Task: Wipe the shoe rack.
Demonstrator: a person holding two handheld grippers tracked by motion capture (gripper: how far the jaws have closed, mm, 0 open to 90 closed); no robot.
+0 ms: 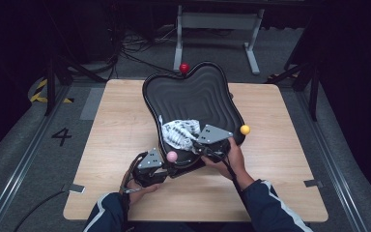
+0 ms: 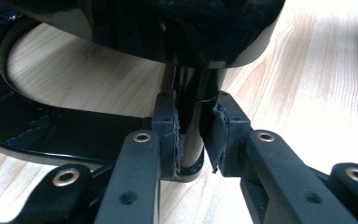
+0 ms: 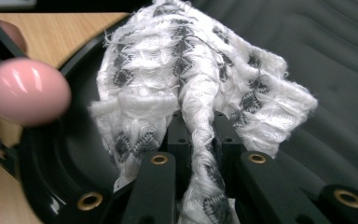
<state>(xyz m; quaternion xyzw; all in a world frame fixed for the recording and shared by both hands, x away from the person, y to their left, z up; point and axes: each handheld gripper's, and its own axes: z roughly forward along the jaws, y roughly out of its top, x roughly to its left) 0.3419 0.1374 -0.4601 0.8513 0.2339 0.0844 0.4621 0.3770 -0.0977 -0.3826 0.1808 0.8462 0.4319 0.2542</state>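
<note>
High view gives me the black ribbed plastic tray (image 1: 193,92), tilted on the light wooden table (image 1: 116,135). My right gripper (image 1: 200,140) pinches the white cloth with grey pattern (image 1: 179,131) at the tray's six o'clock. My left gripper (image 2: 191,140) clamps the tray's black post (image 2: 193,112) beneath, near seven o'clock.

Overhead forward-down; two close claw-mounted views, tray (image 1: 193,92) shared.
</note>
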